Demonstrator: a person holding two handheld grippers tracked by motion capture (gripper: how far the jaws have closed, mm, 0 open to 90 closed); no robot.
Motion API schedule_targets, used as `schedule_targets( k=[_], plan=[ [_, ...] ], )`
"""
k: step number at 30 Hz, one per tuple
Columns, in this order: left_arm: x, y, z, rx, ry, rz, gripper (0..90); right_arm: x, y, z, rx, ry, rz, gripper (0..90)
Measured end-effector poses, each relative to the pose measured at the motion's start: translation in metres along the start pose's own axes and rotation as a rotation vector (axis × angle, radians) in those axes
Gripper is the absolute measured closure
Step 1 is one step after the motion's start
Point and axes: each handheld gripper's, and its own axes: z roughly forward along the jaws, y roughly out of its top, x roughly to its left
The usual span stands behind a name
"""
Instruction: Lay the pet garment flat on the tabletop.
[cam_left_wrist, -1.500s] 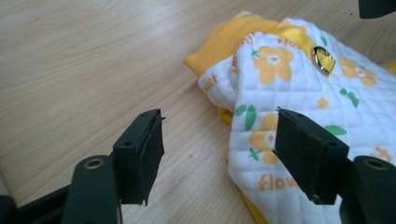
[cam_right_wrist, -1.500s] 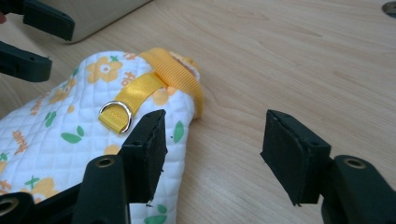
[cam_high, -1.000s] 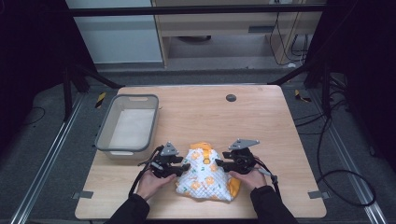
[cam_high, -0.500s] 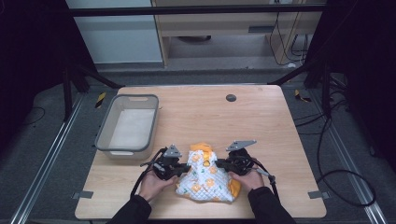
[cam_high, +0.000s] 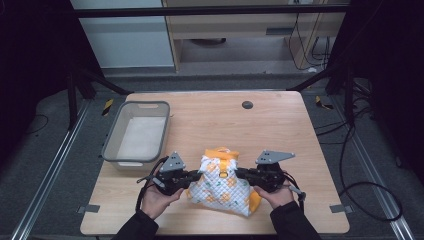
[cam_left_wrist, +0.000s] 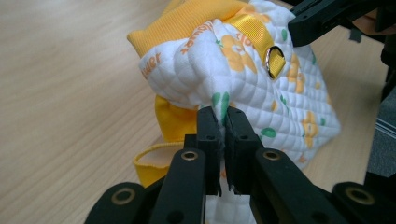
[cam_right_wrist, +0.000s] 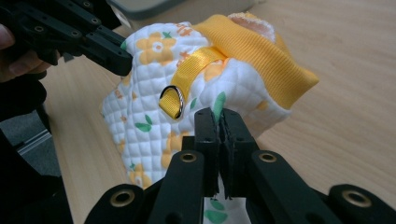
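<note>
Left gripper (cam_high: 192, 177): jaws clamped on a fold of the vest (cam_high: 222, 181), pinching its white quilted cloth at the edge nearest that hand. In the left gripper view (cam_left_wrist: 223, 121) the two black jaws stand almost together with only the thin cloth between them. These jaws have just been closing, cloth between them.

Right gripper (cam_high: 241, 174): jaws likewise clamped on the vest, at the opposite edge. In the right gripper view (cam_right_wrist: 220, 120) the pads press on a pinch of white cloth printed with a green leaf. These jaws too have just been closing on the cloth.

Vest: small quilted garment, white with orange flowers and green leaves, yellow ribbed trim. It hangs bunched between the two grippers, its upper part raised, its lower part on the table (cam_high: 280, 130). Seen from the left gripper (cam_left_wrist: 261, 88); seen from the right gripper (cam_right_wrist: 187, 84).

Strap (cam_right_wrist: 196, 63): yellow webbing across the vest's top, just beyond the right gripper's tips.

Ring (cam_right_wrist: 171, 102): metal, on the strap's end, just left of those tips in the right gripper view; also seen from the left gripper (cam_left_wrist: 275, 60).

Hands: left hand (cam_high: 157, 197) and right hand (cam_high: 275, 195), each behind its gripper, dark sleeves.

Basket (cam_high: 112, 145): grey, beyond and outward of the left gripper, well apart from the vest.

Table: pale wood, under both grippers.
</note>
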Motion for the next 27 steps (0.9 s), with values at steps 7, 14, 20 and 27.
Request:
schedule_targets(
  k=[7, 14, 20, 27],
  plan=[
    [0.007, 0.034, 0.005, -0.010, 0.066, 0.025, 85.2, -0.016, 0.025, -0.006, -0.067, -0.088, 0.011, 85.4],
    [0.040, 0.033, 0.057, 0.013, 0.235, -0.063, 67.0, -0.051, 0.020, 0.043, -0.055, -0.323, 0.051, 76.5],
    [0.047, 0.018, 0.055, 0.037, 0.261, -0.080, 41.1, -0.054, 0.007, 0.043, -0.021, -0.355, 0.035, 67.0],
    [0.044, -0.004, 0.027, 0.049, 0.233, -0.064, 35.7, -0.044, -0.007, 0.008, -0.002, -0.313, 0.007, 56.9]
  ],
)
